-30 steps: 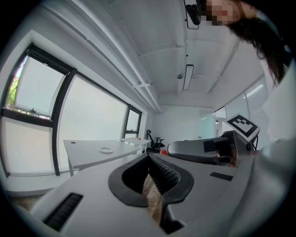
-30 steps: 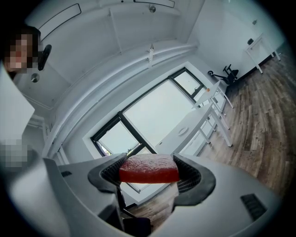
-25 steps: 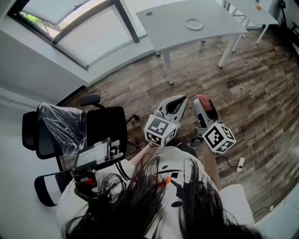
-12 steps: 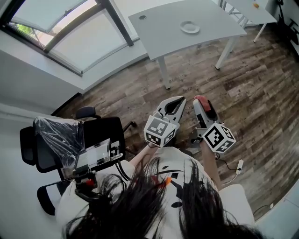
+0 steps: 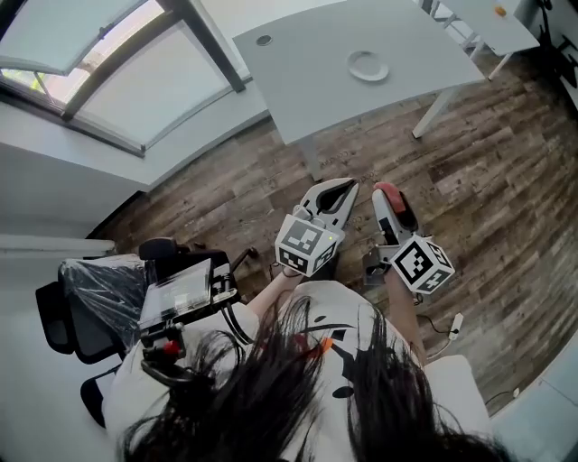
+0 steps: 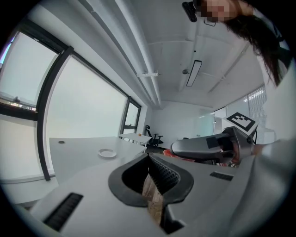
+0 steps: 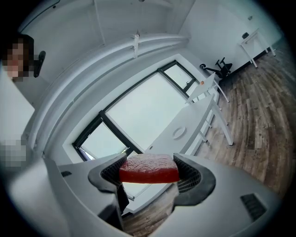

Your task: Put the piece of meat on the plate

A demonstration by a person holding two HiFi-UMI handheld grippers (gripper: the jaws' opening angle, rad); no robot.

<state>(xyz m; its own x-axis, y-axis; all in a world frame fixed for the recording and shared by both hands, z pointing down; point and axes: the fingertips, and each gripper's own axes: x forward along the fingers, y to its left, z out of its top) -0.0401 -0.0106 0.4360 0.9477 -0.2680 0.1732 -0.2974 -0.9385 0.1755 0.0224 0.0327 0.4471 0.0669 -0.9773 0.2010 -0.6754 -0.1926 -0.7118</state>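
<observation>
A red piece of meat (image 7: pixel 149 168) sits clamped between the jaws of my right gripper (image 7: pixel 149 170); in the head view it shows as a red tip (image 5: pixel 389 191) at the gripper's (image 5: pixel 391 195) front. The white plate (image 5: pixel 368 65) rests on the grey table (image 5: pixel 307 63), well ahead of both grippers, and is also seen in the right gripper view (image 7: pixel 178 132) and the left gripper view (image 6: pixel 107 152). My left gripper (image 5: pixel 347 186) is held beside the right one, jaws shut with nothing in them (image 6: pixel 149 156). Both hover over the wooden floor.
A black office chair (image 5: pixel 95 298) wrapped in plastic stands at the left, with a small screen (image 5: pixel 185 293) by it. A second white table (image 5: pixel 479 20) with a small orange thing (image 5: pixel 499 12) is at the far right. Large windows (image 5: pixel 108 63) run along the left. A power strip (image 5: pixel 454 323) lies on the floor.
The table and plate have come closer and sit more centrally ahead; the chair has slid back to the lower left. Both grippers keep their pose, and the meat stays held.
</observation>
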